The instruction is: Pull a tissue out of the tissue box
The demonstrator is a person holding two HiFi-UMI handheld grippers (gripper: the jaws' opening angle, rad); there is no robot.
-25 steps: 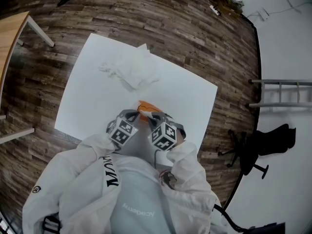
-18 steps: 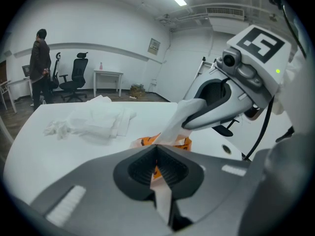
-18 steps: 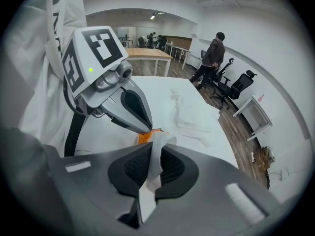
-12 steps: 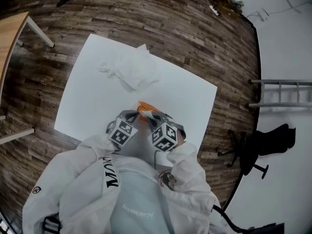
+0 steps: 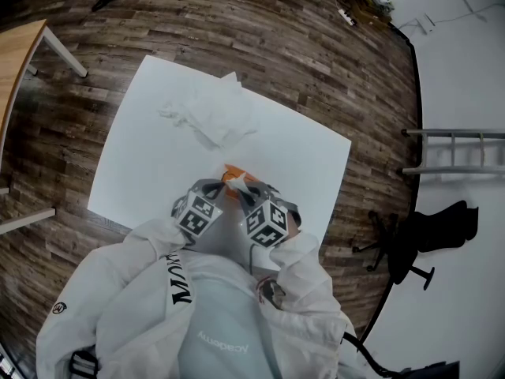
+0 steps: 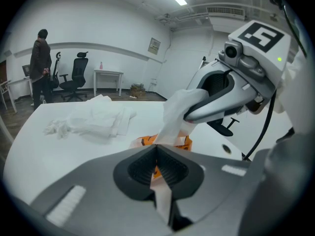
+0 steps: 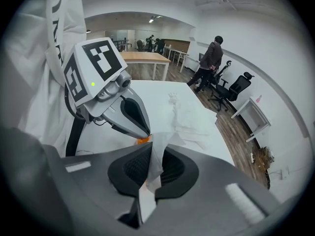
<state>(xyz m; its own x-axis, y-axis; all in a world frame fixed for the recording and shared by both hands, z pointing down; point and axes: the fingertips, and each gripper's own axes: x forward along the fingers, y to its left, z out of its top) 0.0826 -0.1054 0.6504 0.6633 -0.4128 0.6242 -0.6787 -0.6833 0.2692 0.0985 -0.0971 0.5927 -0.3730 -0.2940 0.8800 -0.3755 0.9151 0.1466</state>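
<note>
**Tissue clamped in right gripper, box pinched by left**

Tissue box point(image 5: 233, 171) is orange and sits on the near part of the white table point(image 5: 150, 160), right in front of the person, with both grippers converged on it.

Left gripper point(image 6: 157, 155): jaws together, with an edge of the orange box showing between the pads, so it is closed on the box.

Right gripper point(image 7: 151, 162): jaws closed on a white tissue point(image 7: 160, 147). The sheet runs through the pads and down toward the box. In the left gripper view the same tissue rises from the orange box up to the right gripper's fingertips, so its lower end is at the box top.

The two grippers are just beside each other, tips almost meeting over the box.

Loose pile of crumpled tissues point(image 5: 211, 114) lies on the far-left part of the table, well apart from the box.

Background: wood floor point(image 5: 316, 61), a person standing point(image 6: 40, 58) by office chairs point(image 6: 78, 75).
</note>
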